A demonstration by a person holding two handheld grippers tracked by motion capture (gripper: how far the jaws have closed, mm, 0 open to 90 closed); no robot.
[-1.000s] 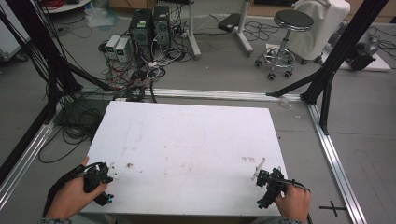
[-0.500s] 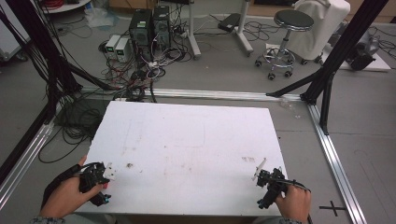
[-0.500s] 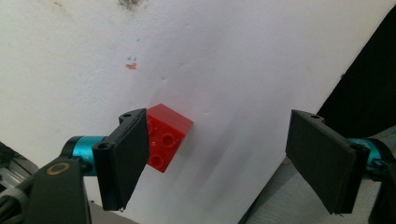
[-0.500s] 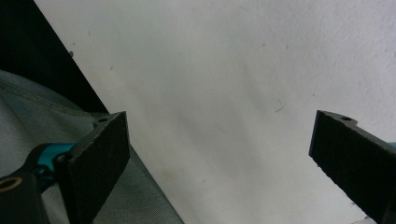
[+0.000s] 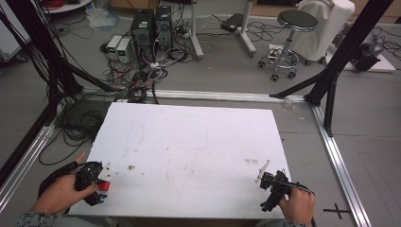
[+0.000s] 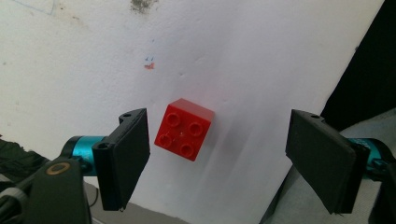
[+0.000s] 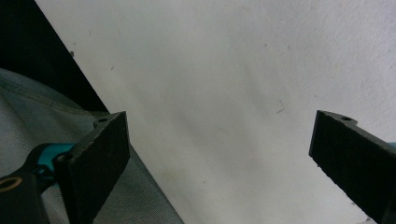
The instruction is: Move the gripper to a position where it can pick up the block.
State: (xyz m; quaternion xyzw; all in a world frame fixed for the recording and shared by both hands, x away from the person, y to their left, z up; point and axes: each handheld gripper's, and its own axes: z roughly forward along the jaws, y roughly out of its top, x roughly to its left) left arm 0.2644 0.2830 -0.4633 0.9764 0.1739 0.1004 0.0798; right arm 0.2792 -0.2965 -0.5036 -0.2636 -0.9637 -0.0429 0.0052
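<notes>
Left gripper (image 6: 217,154) shifted nearer; one red brick (image 6: 184,129) between spread fingers; right gripper (image 7: 219,163) fingers apart.

One red brick (image 6: 184,129) with four studs on top — it lies on the one white desk (image 5: 198,142), between the left tongs' (image 6: 224,154) jaws. Two tongs in all — the right tongs (image 7: 224,158) gape over bare desk.
</notes>
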